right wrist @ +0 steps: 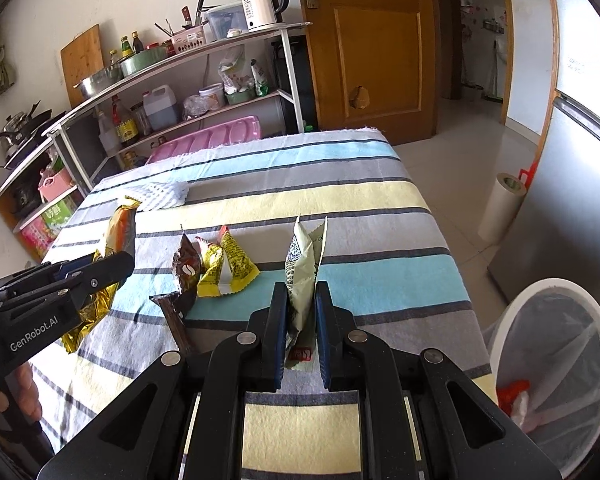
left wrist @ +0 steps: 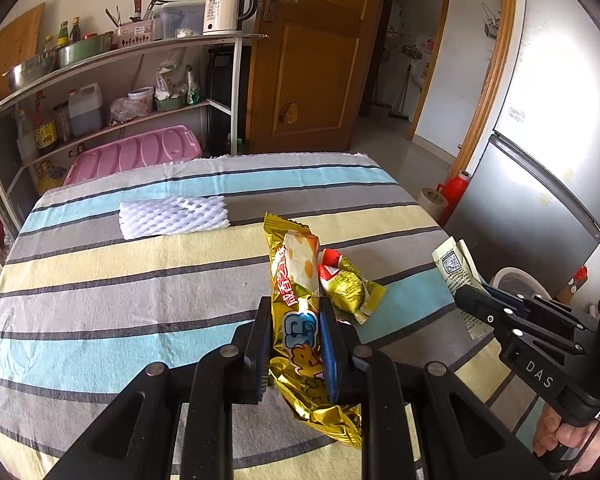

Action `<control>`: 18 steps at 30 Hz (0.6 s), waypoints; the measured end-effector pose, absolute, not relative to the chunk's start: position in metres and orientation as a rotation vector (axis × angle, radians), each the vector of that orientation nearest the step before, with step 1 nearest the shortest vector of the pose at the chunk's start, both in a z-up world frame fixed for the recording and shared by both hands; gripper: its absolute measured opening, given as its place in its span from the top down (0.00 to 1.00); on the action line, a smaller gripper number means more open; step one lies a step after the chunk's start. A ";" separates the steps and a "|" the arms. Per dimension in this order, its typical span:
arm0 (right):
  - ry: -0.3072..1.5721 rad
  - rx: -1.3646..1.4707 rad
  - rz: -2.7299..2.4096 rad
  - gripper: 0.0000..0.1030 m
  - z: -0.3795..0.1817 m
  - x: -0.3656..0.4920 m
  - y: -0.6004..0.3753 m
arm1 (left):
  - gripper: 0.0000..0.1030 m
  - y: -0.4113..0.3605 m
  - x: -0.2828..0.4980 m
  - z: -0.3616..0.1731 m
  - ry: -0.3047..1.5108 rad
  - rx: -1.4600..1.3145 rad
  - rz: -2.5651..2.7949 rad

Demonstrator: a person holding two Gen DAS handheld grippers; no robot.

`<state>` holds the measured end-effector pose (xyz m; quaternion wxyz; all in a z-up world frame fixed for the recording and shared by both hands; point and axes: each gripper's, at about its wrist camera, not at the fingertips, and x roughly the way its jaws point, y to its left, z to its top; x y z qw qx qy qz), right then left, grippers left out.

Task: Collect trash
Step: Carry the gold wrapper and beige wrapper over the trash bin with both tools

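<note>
- gold wrapper [left wrist: 300, 300] clamped upright in left gripper [left wrist: 296, 344], lifted off the striped tablecloth [left wrist: 140, 292] near its near edge.
- pale green packet [right wrist: 302, 276] pinched upright in right gripper [right wrist: 302, 332], raised above the cloth toward the near right corner.
- yellow wrapper [right wrist: 224, 270] and brown wrapper [right wrist: 186, 276] lying mid-cloth between the two grippers, touching.
- white foam net [left wrist: 174, 216] flat toward the far left.
- white bin [right wrist: 556, 360] with mesh liner on the floor just off the near right corner.
</note>
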<state>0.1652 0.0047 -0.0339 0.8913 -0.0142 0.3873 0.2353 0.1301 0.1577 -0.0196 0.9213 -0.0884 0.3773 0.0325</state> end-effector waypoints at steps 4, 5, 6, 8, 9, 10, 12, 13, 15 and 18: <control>0.789 -0.013 0.467 0.87 -0.027 0.159 -0.010 | 0.79 0.139 0.129 -0.013 0.766 -0.167 0.031; 0.786 -0.011 0.461 0.87 -0.025 0.156 -0.014 | 0.79 0.135 0.130 -0.012 0.764 -0.164 0.019; 0.784 -0.012 0.455 0.87 -0.024 0.154 -0.018 | 0.79 0.130 0.130 -0.010 0.762 -0.160 0.009; 0.774 -0.008 0.442 0.87 -0.020 0.150 -0.026 | 0.79 0.119 0.131 -0.007 0.755 -0.149 -0.009; 0.773 -0.006 0.436 0.87 -0.019 0.148 -0.031 | 0.79 0.113 0.131 -0.006 0.752 -0.143 -0.019; 0.770 -0.003 0.427 0.87 -0.018 0.147 -0.036 | 0.79 0.108 0.131 -0.004 0.750 -0.138 -0.029; 0.761 0.006 0.408 0.87 -0.015 0.143 -0.047 | 0.79 0.097 0.132 -0.002 0.748 -0.128 -0.049; 0.758 0.012 0.399 0.87 -0.014 0.142 -0.053 | 0.79 0.093 0.132 -0.001 0.747 -0.126 -0.059; 0.753 0.023 0.384 0.87 -0.012 0.139 -0.063 | 0.79 0.082 0.132 0.000 0.744 -0.118 -0.079; 0.741 0.034 0.356 0.87 -0.008 0.134 -0.079 | 0.79 0.064 0.132 0.002 0.742 -0.101 -0.112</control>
